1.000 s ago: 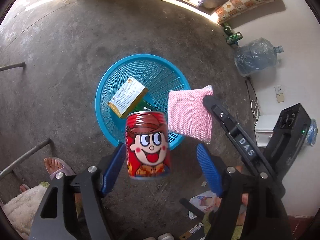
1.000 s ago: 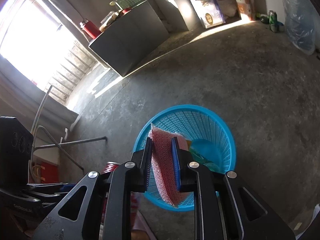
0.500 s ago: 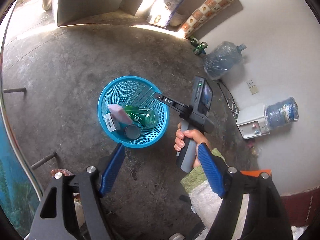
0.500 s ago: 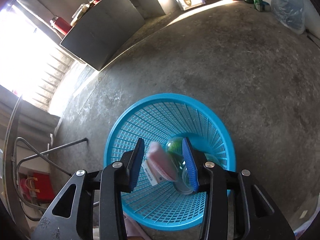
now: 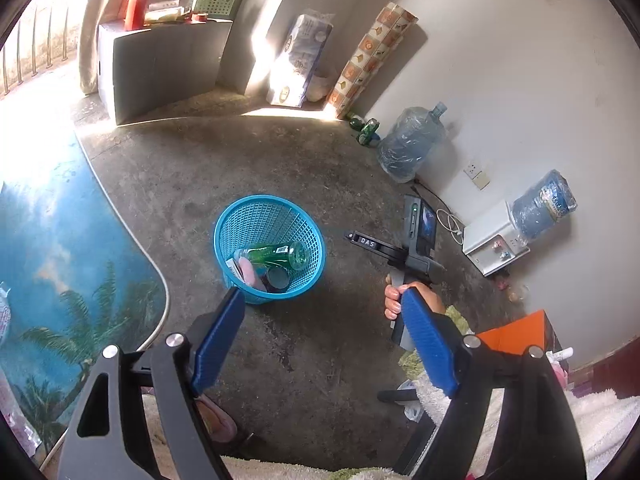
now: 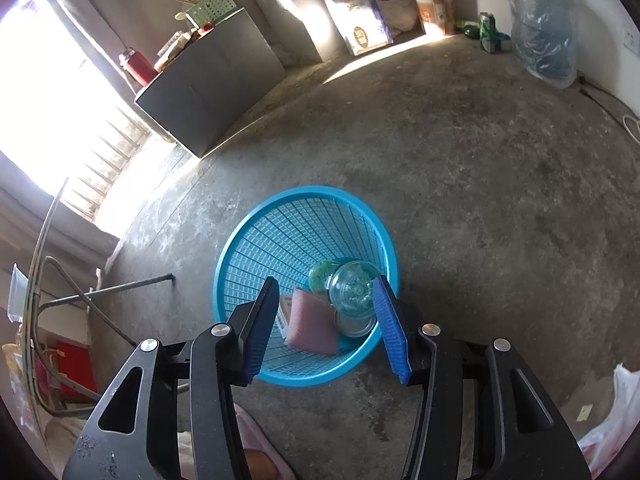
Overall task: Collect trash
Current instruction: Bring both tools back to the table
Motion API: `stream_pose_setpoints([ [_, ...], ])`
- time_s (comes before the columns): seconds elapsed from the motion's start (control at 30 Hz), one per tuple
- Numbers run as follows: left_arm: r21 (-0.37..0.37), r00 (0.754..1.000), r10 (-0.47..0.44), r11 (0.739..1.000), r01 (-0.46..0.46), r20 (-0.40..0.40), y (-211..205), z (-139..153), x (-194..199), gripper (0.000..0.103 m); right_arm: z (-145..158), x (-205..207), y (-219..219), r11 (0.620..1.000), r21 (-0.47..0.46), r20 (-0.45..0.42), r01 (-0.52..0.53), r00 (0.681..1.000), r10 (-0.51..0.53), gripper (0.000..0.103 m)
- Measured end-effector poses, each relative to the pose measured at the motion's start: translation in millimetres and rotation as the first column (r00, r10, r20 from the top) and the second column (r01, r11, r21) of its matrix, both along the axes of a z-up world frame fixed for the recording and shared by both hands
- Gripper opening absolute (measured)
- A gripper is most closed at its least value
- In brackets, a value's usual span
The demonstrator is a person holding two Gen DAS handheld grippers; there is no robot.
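A blue mesh basket (image 5: 304, 236) (image 6: 304, 196) stands on the concrete floor. Inside it lie a green bottle (image 5: 276, 254) (image 6: 352, 288), a pink sponge (image 5: 250, 274) (image 6: 312, 324), a can (image 5: 278, 278) (image 6: 356, 322) and a small box (image 6: 284, 312). My left gripper (image 5: 322, 300) hangs high above and back from the basket, its jaws opening with nothing between them. My right gripper (image 6: 326, 282) hovers over the basket's near side, its jaws opening and empty. In the left wrist view a hand (image 5: 394, 300) holds it to the right of the basket.
A grey cabinet (image 5: 160, 60) (image 6: 208, 88) stands at the back, with a paper-roll pack (image 5: 300, 60) and a patterned roll (image 5: 372, 52) by the wall. Water jugs (image 5: 412, 144) (image 5: 544, 204), a white dispenser (image 5: 492, 244), a palm-print mat (image 5: 72, 260) and metal frame legs (image 6: 108, 290) surround the floor.
The red can left the left gripper and the pink sponge left the right gripper; both now lie in the basket. The left gripper rose and drew back. The right jaws opened.
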State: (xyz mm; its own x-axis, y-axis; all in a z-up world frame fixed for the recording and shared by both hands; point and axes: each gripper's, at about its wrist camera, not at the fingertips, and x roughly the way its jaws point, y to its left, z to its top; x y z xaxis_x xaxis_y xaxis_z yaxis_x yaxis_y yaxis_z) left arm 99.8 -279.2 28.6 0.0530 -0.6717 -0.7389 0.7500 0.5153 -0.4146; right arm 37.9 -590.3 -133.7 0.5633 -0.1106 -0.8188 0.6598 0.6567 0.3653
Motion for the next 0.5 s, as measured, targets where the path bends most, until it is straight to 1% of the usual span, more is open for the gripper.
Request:
stream_pose_setpoints([
  [0.1, -0.017, 0.999, 0.033, 0.999, -0.032, 0.041, 26.0, 11.6, -5.8, 0.081, 24.7, -7.7, 18.0, 0.999, -0.045, 0.016, -0.024, 1.0, 0.025, 0.058],
  [0.17, -0.023, 0.995, 0.063, 0.998, -0.061, 0.079, 46.6, 17.0, -8.2, 0.082, 42.8, -9.7, 32.4, 0.996, -0.079, 0.023, -0.048, 0.998, 0.05, 0.065],
  [0.23, -0.036, 0.99, 0.098, 0.995, -0.094, 0.102, 67.5, 21.6, -8.5, 0.083, 62.1, -7.9, 49.6, 0.99, -0.115, 0.033, -0.087, 0.995, 0.091, 0.068],
  [0.27, -0.038, 0.986, 0.121, 0.992, -0.117, 0.114, 78.6, 23.8, -8.3, 0.084, 71.6, -5.7, 58.3, 0.985, -0.134, 0.038, -0.111, 0.992, 0.117, 0.072],
  [0.3, -0.04, 0.981, 0.145, 0.989, -0.141, 0.127, 89.1, 25.0, -7.6, 0.084, 81.9, -3.1, 67.8, 0.979, -0.156, 0.044, -0.134, 0.989, 0.143, 0.075],
  [0.37, -0.041, 0.968, 0.198, 0.98, -0.194, 0.151, 111.1, 26.4, -5.5, 0.085, 102.7, 3.6, 88.8, 0.963, -0.204, 0.063, -0.178, 0.979, 0.194, 0.083],
  [0.4, -0.042, 0.961, 0.227, 0.974, -0.223, 0.157, 121.7, 27.0, -4.2, 0.085, 113.0, 7.6, 99.1, 0.953, -0.228, 0.069, -0.198, 0.973, 0.219, 0.085],
  [0.5, -0.053, 0.931, 0.321, 0.947, -0.317, 0.175, 156.7, 27.8, -0.7, 0.085, 140.1, 23.4, 127.9, 0.92, -0.293, 0.081, -0.259, 0.952, 0.294, 0.09],
])
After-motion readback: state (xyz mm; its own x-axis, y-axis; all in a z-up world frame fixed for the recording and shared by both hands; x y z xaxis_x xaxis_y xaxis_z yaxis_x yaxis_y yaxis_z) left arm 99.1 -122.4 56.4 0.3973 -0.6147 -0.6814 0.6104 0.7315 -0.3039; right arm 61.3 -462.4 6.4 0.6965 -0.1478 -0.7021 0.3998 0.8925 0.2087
